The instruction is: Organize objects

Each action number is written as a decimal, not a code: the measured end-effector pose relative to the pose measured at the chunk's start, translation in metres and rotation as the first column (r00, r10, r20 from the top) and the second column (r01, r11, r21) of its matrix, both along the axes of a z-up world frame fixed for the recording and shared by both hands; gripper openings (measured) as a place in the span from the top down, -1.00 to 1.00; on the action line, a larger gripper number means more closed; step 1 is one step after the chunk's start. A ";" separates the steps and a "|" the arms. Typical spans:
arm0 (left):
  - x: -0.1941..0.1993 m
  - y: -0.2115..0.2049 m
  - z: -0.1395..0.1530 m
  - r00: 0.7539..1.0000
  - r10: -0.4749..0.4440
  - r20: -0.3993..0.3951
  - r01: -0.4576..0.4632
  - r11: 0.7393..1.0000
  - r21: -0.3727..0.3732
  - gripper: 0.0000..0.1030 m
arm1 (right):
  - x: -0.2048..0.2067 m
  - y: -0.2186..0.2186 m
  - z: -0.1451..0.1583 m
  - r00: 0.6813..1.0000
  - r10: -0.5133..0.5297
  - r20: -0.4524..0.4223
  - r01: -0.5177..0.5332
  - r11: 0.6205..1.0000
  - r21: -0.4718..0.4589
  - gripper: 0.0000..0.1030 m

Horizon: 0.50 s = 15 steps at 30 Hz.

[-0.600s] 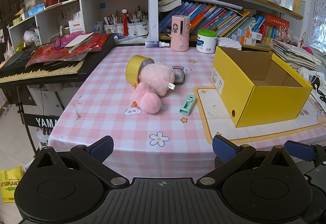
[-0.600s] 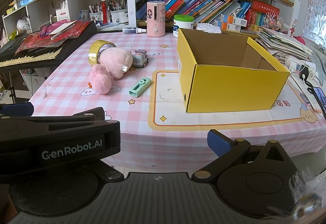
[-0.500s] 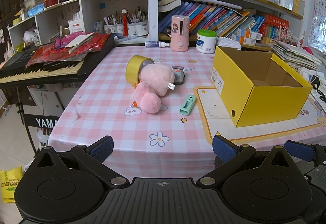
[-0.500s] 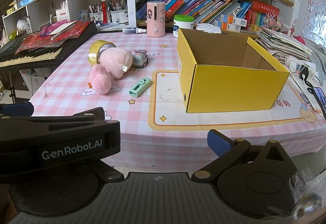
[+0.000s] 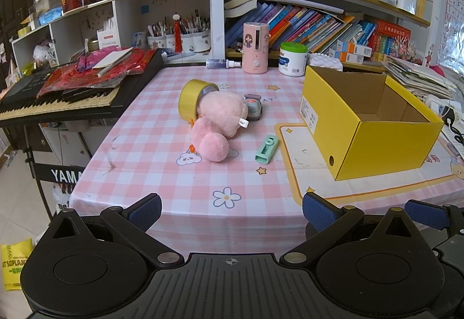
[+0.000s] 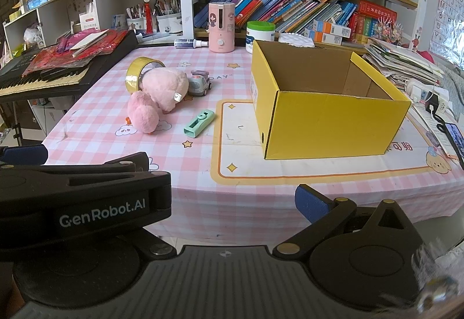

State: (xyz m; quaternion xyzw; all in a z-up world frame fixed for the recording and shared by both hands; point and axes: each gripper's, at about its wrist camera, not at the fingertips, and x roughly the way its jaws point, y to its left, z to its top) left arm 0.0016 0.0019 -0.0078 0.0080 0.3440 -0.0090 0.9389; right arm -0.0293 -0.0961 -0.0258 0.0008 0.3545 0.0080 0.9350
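Grippers both hang at the near edge of the table (image 5: 121, 180), tilted down toward it and well short of anything to pick up. The left gripper (image 5: 230, 207) has its blue-padded fingers (image 5: 145, 207) spread wide with nothing between them but pink checked tablecloth; in the right wrist view it shows as a black body along the left edge. The right gripper (image 6: 229, 197) is spread just as wide and empty too, though only its right pad (image 6: 310, 206) is clear, the left one hidden behind the other tool. Out in the middle of the cloth lies a pink plush toy (image 5: 220, 116), flopped on its side. A roll of yellow tape (image 5: 192, 97) stands on edge, touching the plush on its far left side, and a small grey toy car (image 5: 253, 109) sits just beside it on the far right. Nearer, a little apart from the plush, lies a mint-green clip-shaped thing (image 5: 266, 148), flat on the cloth. To the right stands an open yellow cardboard box (image 5: 374, 145) on a white mat with an orange border (image 5: 301, 171), and what can be seen of its inside looks bare. Along the back edge stand a pink cylindrical device (image 5: 255, 48) and a white jar with a green lid (image 5: 292, 58), with a keyboard (image 5: 58, 104) off to the left, piled with red packets.
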 end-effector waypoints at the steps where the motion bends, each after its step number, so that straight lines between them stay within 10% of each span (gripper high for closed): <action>1: 0.000 0.000 0.000 1.000 0.000 0.000 0.000 1.000 0.000 -1.00 | 0.000 0.000 0.000 1.000 0.000 0.000 0.000 1.000 0.000 -1.00; 15: -0.006 0.001 0.001 1.000 -0.005 0.008 0.005 1.000 0.000 -1.00 | -0.001 -0.004 0.001 1.000 -0.002 0.003 0.002 1.000 0.001 -1.00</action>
